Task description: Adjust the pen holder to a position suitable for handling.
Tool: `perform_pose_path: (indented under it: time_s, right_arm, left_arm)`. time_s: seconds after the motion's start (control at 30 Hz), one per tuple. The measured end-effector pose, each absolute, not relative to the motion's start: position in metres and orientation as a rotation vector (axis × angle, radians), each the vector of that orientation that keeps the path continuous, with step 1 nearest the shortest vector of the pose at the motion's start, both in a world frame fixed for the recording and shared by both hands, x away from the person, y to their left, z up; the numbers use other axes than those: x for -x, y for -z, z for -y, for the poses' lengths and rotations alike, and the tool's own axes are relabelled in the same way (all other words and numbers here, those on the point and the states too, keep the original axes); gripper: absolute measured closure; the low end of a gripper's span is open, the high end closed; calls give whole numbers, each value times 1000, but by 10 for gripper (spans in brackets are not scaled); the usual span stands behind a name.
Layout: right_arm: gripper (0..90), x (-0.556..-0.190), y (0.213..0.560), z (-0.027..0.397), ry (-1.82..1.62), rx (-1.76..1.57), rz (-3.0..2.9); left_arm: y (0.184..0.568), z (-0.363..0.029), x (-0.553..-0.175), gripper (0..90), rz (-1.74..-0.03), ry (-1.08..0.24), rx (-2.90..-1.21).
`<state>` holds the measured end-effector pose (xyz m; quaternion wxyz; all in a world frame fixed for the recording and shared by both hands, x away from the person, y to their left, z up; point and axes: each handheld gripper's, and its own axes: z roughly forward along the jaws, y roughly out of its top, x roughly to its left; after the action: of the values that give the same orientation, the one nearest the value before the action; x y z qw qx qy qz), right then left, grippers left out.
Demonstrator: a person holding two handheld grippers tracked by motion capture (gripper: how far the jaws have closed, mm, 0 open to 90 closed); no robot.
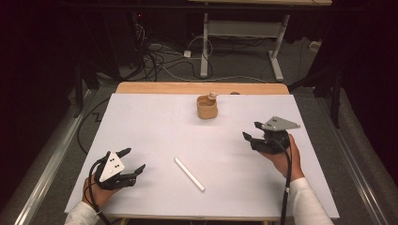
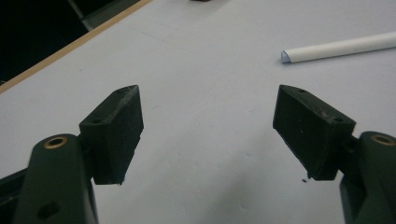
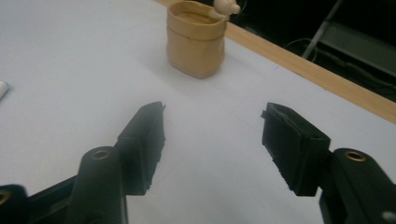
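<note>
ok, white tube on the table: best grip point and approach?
Grip the white tube mid-length from above, jaws closing across its narrow width. It lies flat and diagonal with bare table all round; the open left claw is nearest.

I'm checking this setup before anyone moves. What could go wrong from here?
The white stick lies loose and looks round, so a nudge from the open left gripper might roll it toward the near edge of the table. The tan pouch stands close to the far edge and looks soft; the open right gripper might tip or push it off.
</note>
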<state>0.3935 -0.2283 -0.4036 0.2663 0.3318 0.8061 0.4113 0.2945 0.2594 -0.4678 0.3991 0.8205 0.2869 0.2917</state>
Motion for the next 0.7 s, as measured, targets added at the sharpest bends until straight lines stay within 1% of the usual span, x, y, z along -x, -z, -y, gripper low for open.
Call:
perform_pose_path:
  time_s: [0.07,0.13,0.17,0.2,0.23,0.43,0.47,0.5,0.53,0.57,0.7]
  right_arm:
    - [360,-410,390,212,-1087,-865,-2232]
    - [358,-414,387,205,-1082,-860,-2238]
    - [359,-423,382,193,-1094,-829,-2270]
    - [358,-423,382,193,-1094,-829,-2270]
    - [359,-432,378,181,-1085,-809,-2303]
    - [381,-459,374,151,-1031,-765,-2389]
    - [391,-471,372,138,-1022,-733,-2413]
    - [391,-471,372,138,-1022,-733,-2413]
    - [392,-480,372,128,-999,-725,-2433]
    - [392,-480,372,128,-999,-725,-2433]
    - [390,-506,374,101,-918,-702,-2505]
  left_arm:
    - [469,-260,-292,233,-722,-732,-2077]
    - [470,-260,-291,233,-718,-724,-2084]
    - [471,-260,-290,233,-713,-719,-2085]
    - [471,-260,-290,233,-713,-720,-2086]
    - [472,-261,-290,233,-717,-717,-2086]
    - [475,-261,-288,218,-725,-719,-2100]
    - [476,-261,-288,218,-730,-709,-2093]
    - [476,-261,-288,218,-730,-709,-2093]
    - [477,-261,-288,214,-735,-718,-2102]
    - [477,-261,-288,190,-735,-718,-2102]
    - [479,-262,-289,186,-741,-711,-2114]
